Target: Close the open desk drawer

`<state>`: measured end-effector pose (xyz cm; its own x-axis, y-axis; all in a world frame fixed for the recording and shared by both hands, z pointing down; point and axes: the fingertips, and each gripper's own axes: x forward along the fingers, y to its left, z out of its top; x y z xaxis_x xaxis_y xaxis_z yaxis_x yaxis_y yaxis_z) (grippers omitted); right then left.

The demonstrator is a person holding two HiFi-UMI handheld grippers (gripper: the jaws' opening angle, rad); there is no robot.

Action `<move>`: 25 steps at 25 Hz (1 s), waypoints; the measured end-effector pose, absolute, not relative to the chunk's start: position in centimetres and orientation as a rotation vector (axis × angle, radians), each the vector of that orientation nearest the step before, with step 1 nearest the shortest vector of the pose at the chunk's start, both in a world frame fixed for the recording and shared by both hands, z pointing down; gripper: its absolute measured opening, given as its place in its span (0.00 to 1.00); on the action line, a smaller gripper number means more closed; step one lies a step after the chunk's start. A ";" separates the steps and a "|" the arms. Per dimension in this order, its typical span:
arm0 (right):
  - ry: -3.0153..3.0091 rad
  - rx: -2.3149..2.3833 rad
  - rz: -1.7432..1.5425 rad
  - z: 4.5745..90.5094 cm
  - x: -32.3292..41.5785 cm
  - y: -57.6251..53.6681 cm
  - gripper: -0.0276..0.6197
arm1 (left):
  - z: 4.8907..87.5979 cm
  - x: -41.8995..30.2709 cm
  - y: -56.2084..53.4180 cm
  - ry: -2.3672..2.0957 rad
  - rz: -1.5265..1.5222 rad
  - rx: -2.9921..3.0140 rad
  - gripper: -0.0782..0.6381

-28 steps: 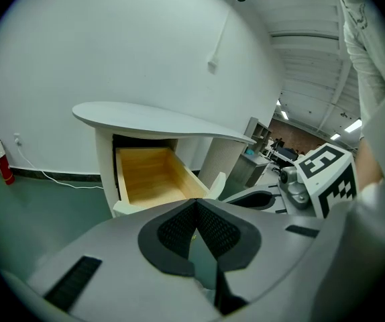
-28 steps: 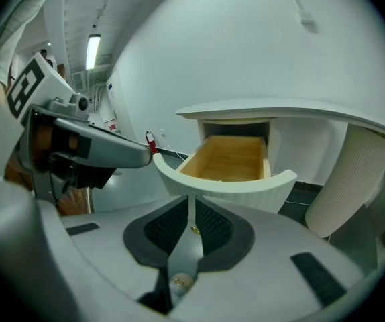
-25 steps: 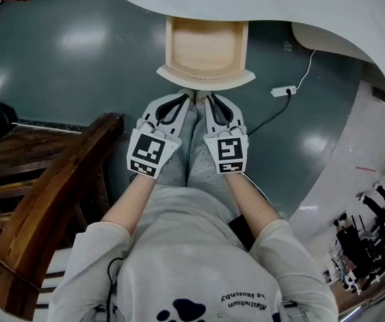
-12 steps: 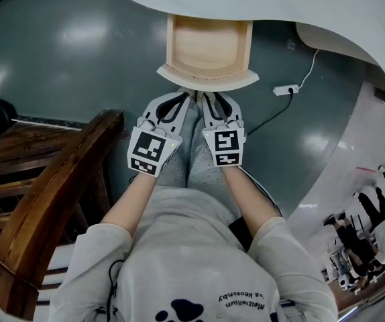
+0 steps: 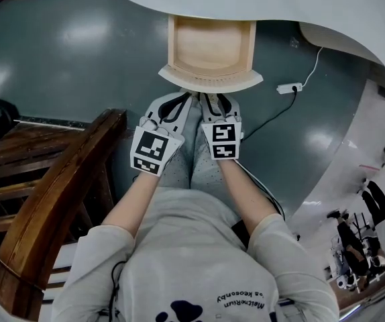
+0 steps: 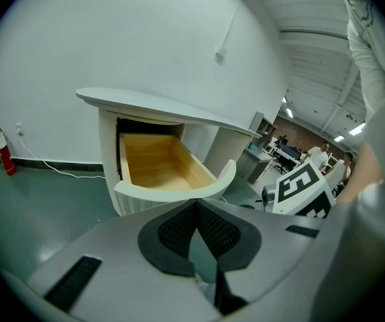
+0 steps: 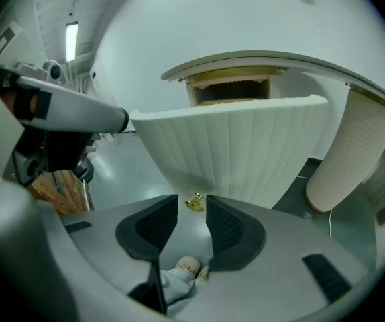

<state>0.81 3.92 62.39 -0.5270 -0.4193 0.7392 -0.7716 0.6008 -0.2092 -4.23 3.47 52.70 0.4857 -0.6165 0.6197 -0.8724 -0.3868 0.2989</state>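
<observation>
The desk drawer (image 5: pixel 209 42) stands pulled out from under the white desk, with a bare wood inside and a curved white ribbed front (image 5: pixel 210 80). Both grippers hang side by side just short of that front. My left gripper (image 5: pixel 179 103) is shut and empty, and in its own view the drawer (image 6: pixel 157 164) lies ahead of the touching tips (image 6: pixel 196 204). My right gripper (image 5: pixel 214 100) points at the ribbed front (image 7: pixel 239 146). Its jaws are opening with nothing between the pads. A small brass knob (image 7: pixel 194 203) under the front shows just beyond its tips (image 7: pixel 192 210).
A dark wooden chair (image 5: pixel 51 200) stands close on the left. A power strip with its cable (image 5: pixel 288 88) lies on the grey floor to the right. A ribbed desk leg (image 7: pixel 350 153) stands right of the drawer. The person's legs and feet are below the grippers.
The right gripper's jaws have gone from closed to open, and it has shifted a little toward the drawer front. The left gripper has stayed where it was.
</observation>
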 end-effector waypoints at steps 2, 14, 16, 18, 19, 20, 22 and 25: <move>-2.161 0.942 0.725 62.9 0.7 3.8 0.23 | 52.9 -4.2 3.4 -1.213 0.560 2.132 0.12; -2.075 0.953 0.801 65.0 0.2 3.2 0.22 | 53.7 -4.1 3.0 -1.184 0.557 2.117 0.12; -2.067 0.939 0.797 65.0 0.1 3.3 0.22 | 53.7 -4.2 3.0 -1.180 0.555 2.120 0.12; -2.064 0.932 0.794 65.0 0.1 3.2 0.21 | 53.7 -4.2 2.9 -1.178 0.552 2.118 0.12; -2.063 0.931 0.794 65.0 0.1 3.1 0.21 | 53.7 -4.2 2.9 -1.176 0.551 2.117 0.12; -2.062 0.931 0.795 65.0 0.1 3.1 0.21 | 53.7 -4.2 2.8 -1.176 0.550 2.118 0.12; -2.063 0.933 0.797 64.9 0.0 2.9 0.21 | 53.7 -4.3 2.8 -1.177 0.548 2.119 0.12; -2.065 0.937 0.792 64.9 -0.1 2.5 0.21 | 53.7 -4.5 2.3 -1.183 0.545 2.122 0.12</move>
